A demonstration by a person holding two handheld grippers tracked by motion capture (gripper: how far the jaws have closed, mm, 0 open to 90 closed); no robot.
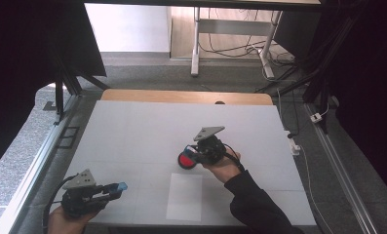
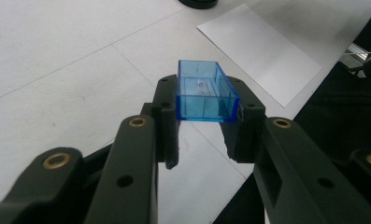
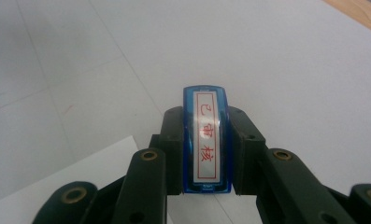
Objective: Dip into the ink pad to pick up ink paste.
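The stamp (image 3: 206,145), a blue-bodied block with a white label of red characters, is being clamped between the narrowed jaws of the right gripper (image 3: 206,140), label face turned up toward that gripper's camera, while its clear blue cap (image 2: 205,93) is being pinched by the jaws of the left gripper (image 2: 204,116), open side facing forward beyond the tips. In the high view the right gripper (image 1: 197,155) is being held just beside a round red ink pad (image 1: 186,160), which is lying ahead of and below its jaws. Judging from this, inking is probably the step in hand: the stamp should be brought down flat and level on the pad, so that the whole face is wetted. A white sheet of paper (image 1: 184,196) is lying near, behind the jaws on the white table (image 1: 132,131). The left gripper (image 1: 114,189) is being kept well apart, so nothing is standing in the way.
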